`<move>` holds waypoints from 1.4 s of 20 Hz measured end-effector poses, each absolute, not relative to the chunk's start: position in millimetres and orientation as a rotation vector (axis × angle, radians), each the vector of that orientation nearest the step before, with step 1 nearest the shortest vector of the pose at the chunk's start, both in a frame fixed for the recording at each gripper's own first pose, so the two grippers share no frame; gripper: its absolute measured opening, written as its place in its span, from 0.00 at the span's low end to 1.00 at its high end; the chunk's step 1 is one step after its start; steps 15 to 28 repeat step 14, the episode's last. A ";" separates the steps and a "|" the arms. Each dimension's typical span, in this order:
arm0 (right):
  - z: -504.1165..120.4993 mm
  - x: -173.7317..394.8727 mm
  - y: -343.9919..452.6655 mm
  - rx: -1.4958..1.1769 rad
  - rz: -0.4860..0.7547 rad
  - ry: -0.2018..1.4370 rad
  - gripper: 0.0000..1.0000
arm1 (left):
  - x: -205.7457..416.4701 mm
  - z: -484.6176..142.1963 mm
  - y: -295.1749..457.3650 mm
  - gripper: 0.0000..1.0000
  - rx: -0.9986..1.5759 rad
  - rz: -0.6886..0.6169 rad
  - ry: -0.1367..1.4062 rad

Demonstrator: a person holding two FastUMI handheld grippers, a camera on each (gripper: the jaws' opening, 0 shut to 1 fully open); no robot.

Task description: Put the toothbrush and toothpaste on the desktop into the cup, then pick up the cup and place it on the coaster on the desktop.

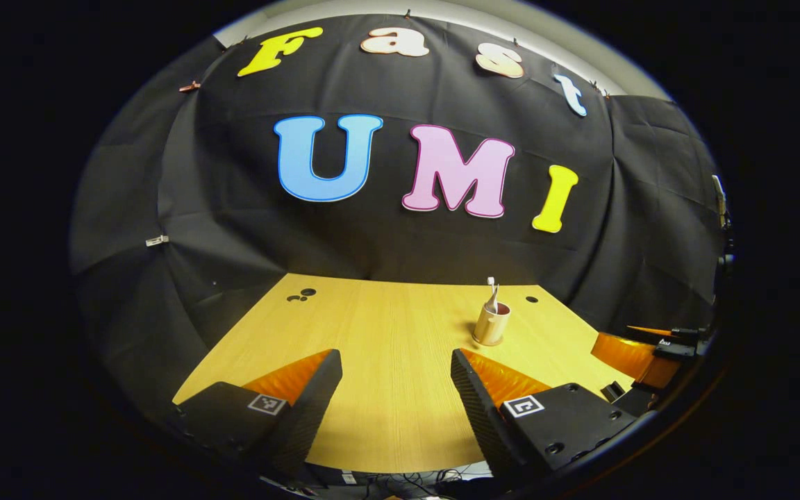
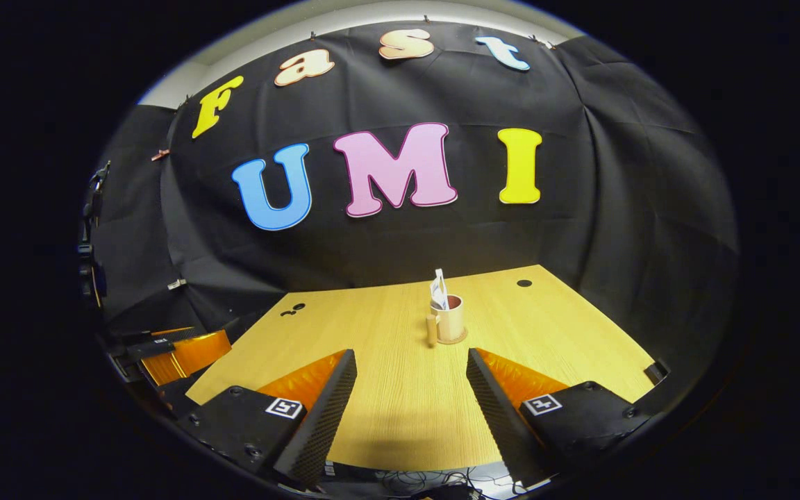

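Note:
A beige cup stands upright on the wooden desktop, right of centre and well beyond my left gripper, which is open and holds nothing. A toothbrush sticks up out of the cup. In the right gripper view the cup shows its handle on the left and sits on a thin round coaster; a toothpaste tube stands in it. My right gripper is open and holds nothing, near the desk's front edge, far short of the cup.
The black cloth wall closes the desk's back and sides. Small round holes mark the far left of the desk; another hole lies far right. The other gripper shows at the right edge of the left gripper view, and the other gripper at the left of the right gripper view.

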State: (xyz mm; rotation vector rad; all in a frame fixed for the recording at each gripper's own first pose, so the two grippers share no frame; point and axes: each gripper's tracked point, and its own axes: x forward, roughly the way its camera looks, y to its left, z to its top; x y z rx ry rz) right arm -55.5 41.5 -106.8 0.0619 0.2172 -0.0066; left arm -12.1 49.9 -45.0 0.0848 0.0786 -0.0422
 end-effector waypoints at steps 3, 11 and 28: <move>-99.5 -50.4 39.4 0.048 -0.017 0.199 0.98 | -9.2 -40.2 50.3 0.98 0.080 -0.043 0.065; -96.0 -43.3 38.3 0.030 -0.026 0.223 0.98 | -2.6 -46.2 56.5 0.98 0.079 -0.071 0.063; -90.2 -39.4 39.1 0.019 -0.028 0.219 0.98 | -5.5 -37.6 62.4 0.98 0.102 -0.063 0.032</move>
